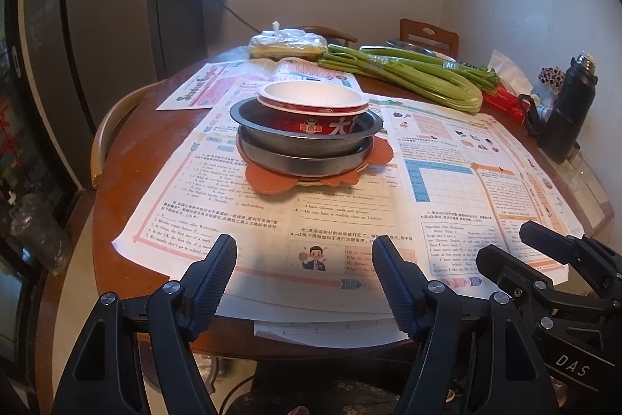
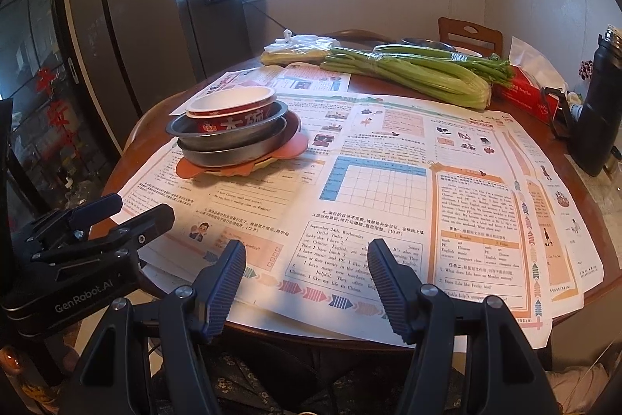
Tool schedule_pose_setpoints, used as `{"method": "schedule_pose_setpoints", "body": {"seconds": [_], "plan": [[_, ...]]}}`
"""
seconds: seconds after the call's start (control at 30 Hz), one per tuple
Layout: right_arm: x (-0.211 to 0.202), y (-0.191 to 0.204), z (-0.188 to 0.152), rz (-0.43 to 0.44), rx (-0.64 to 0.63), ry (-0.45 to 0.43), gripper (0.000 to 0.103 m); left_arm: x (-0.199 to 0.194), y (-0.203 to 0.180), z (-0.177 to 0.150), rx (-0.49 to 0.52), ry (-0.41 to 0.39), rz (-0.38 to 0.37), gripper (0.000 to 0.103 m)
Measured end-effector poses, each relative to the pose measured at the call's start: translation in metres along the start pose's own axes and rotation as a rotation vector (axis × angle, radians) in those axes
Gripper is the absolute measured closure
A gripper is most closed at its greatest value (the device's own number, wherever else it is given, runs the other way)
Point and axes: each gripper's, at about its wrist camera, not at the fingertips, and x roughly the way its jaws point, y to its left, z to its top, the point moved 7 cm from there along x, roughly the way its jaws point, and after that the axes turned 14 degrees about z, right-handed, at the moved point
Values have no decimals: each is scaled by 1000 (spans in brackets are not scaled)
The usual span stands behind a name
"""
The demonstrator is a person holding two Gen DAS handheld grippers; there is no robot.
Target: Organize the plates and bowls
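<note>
A: Where are the dishes?

B: They sit in one pile on the bench (image 1: 128, 158). The red bowl (image 1: 313, 107) is on top, two metal pans (image 1: 303, 146) are under it, and an orange plate (image 1: 272, 181) is at the bottom.

A: And the claws?

B: The left claw (image 1: 304, 261) and the right claw (image 2: 306, 265) are both spread apart and hold nothing, well short of the pile.

A: What step is it?

B: The stacking looks done, or not yet undone. A next move would mean reaching to the pile.

Red-and-white bowl (image 1: 313, 105) nested upright in two stacked metal pans (image 1: 305, 142) — atop an orange plate (image 1: 272, 177).
</note>
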Motion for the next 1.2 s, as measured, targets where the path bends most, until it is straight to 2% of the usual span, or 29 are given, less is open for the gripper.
{"method": "schedule_pose_setpoints", "body": {"seconds": [0.6,1.2], "plan": [[-1,0,1,-11,-14,-11,38,3,4,1,-8,6,10,29],[5,4,0,-7,-26,16,38,7,1,-1,5,13,12,29]]}}
